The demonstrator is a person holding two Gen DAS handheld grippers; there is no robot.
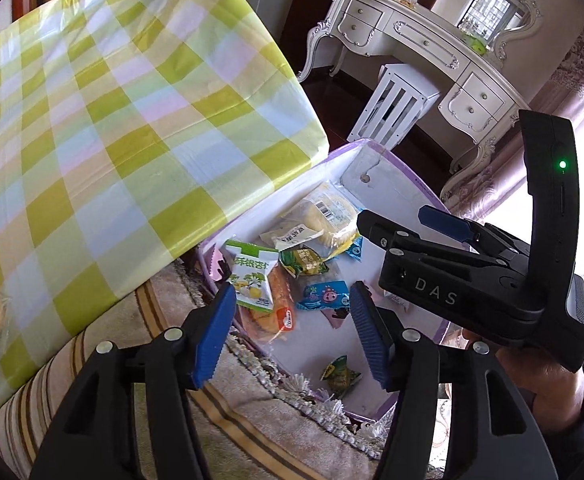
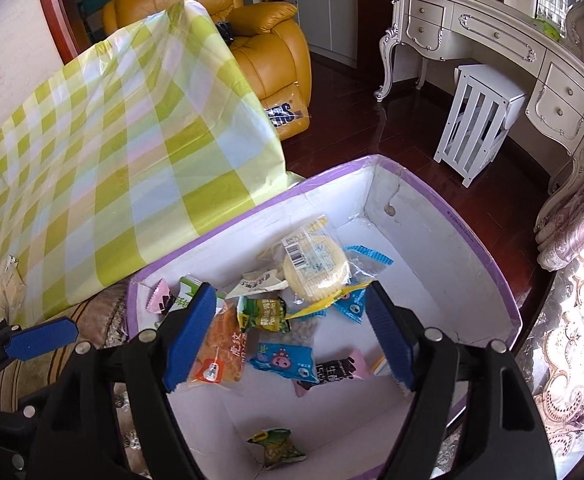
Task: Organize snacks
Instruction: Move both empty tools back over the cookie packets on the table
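Two handheld grippers hang over an open box with a purple rim [image 2: 480, 258] and white inside walls, seen from above through the camera on each; the left gripper [image 1: 292, 332] has its blue-padded jaws spread with nothing pinched; the right gripper [image 2: 292, 334] likewise has its jaws spread wide and empty.

The snacks lie loose on the box floor, below and beyond both pairs of jaws; between the right gripper's jaws sit a blue packet with a pink cartoon face [image 2: 284, 362] and a green wrapped sweet [image 2: 262, 314]; an orange bread pack [image 2: 220, 346] lies partly behind the left-hand jaw; just past the jaw tips lies a round pale rice cake in clear wrap [image 2: 316, 268]; nearer than the jaws, close to the near wall, lies a second green sweet [image 2: 278, 448] on its own.

Seen from the left gripper, a green and white packet [image 1: 252, 280] sits just beyond its left-hand jaw; the right gripper appears to the right of its jaws, held by a hand [image 1: 540, 372].

Left of both pairs of jaws spreads a yellow-green checked cloth [image 2: 112, 160], overlapping the box's far left edge.
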